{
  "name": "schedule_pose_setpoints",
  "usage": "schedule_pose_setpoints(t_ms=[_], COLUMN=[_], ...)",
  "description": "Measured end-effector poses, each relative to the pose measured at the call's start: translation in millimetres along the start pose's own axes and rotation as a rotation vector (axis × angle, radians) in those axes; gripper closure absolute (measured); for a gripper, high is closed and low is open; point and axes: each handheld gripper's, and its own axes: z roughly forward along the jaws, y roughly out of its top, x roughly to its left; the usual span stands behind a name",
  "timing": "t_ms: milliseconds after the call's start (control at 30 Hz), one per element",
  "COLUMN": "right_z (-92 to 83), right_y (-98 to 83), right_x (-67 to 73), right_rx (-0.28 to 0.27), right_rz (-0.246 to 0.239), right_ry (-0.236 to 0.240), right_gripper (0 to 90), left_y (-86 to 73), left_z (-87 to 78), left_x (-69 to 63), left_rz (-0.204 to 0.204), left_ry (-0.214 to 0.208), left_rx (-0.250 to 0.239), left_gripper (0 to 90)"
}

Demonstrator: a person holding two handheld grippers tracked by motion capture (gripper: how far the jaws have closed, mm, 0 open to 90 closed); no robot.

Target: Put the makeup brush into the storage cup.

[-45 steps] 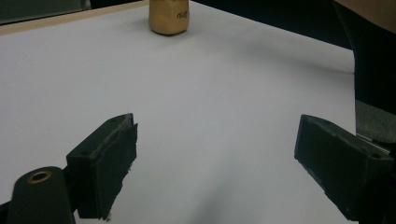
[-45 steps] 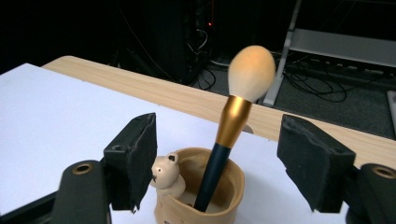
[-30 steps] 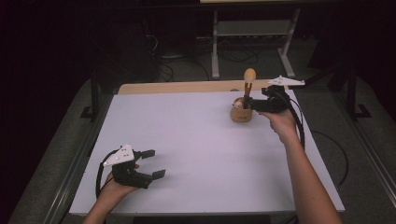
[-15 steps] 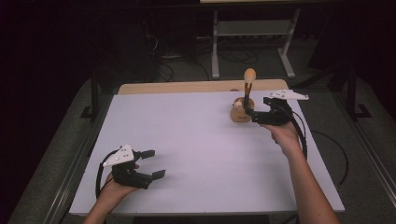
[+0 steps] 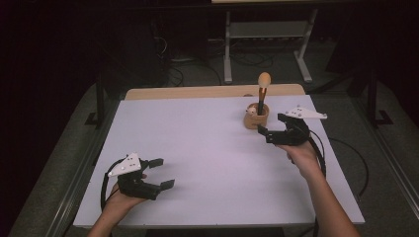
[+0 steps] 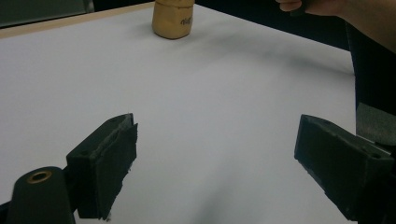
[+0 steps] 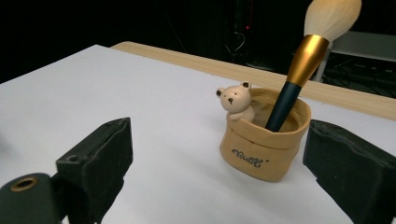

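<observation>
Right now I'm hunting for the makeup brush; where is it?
The makeup brush stands in the tan cup at the table's far right in the high view, just beyond the right gripper.

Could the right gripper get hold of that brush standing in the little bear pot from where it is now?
Probably yes. The right gripper sits just beside the pot, jaws open and empty, having just opened. The brush stands tall above the rim, with nothing between it and the jaws.

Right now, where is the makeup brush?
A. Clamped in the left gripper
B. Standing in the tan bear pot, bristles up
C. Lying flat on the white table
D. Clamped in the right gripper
B: the makeup brush stands handle-down in the tan bear pot, bristles up, while the right gripper sits open in front of it, holding nothing.
</observation>
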Motion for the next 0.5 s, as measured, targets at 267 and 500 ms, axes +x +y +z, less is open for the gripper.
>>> schedule_pose_setpoints(t_ms=[267, 500], right_z=[-13.7, -22.5], right_y=[-11.8, -21.7], right_x=[11.1, 14.8], right_rx=[-0.028, -0.030], right_rz=[-0.003, -0.013], right_ry=[0.034, 0.050], right_gripper=[6.3, 5.5], left_y=[-1.2, -0.3], left_z=[0.1, -2.0], left_x=[-0.1, -0.9], left_rz=[0.007, 0.007], left_ry=[0.000, 0.009], left_rx=[0.005, -0.005], left_gripper=[12.5, 12.6])
